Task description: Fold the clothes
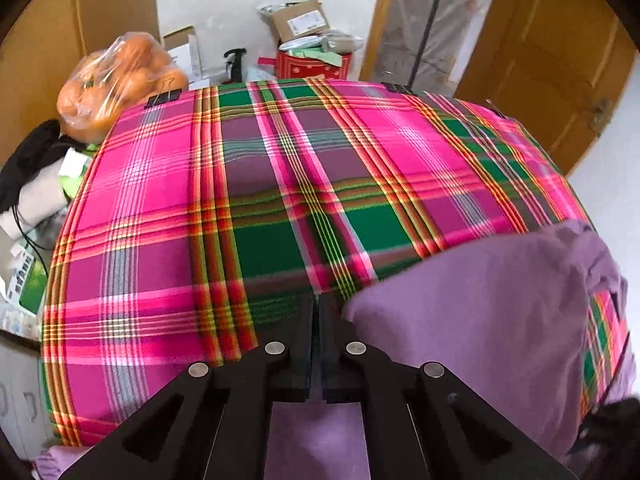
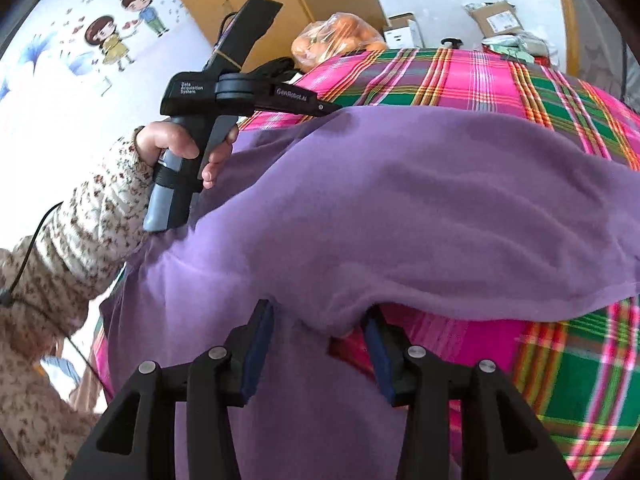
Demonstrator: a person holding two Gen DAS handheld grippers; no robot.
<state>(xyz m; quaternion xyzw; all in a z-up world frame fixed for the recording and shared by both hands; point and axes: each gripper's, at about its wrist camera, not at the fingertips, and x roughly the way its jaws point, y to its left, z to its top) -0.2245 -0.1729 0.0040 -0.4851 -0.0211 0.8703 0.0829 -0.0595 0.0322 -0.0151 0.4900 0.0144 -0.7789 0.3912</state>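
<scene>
A purple garment (image 2: 400, 208) lies in a puffy heap on a table under a pink and green plaid cloth (image 1: 200, 200). In the left wrist view the garment (image 1: 480, 320) fills the lower right and runs under my left gripper (image 1: 318, 308), which is shut with the cloth's corner at its tip. The right wrist view shows that left gripper (image 2: 332, 109) meeting the garment's far edge, held by a hand (image 2: 180, 148). My right gripper (image 2: 318, 312) is open, its blue-padded fingers (image 2: 260, 340) on either side of the garment's near hem.
A plastic bag of oranges (image 1: 120, 80) sits at the table's far left corner. Behind the table are cardboard boxes (image 1: 300, 20) and a red box (image 1: 312, 66). Black clips (image 1: 162, 99) pin the cloth. A wooden door (image 1: 540, 60) stands right. A patterned sleeve (image 2: 92, 220) is at the left.
</scene>
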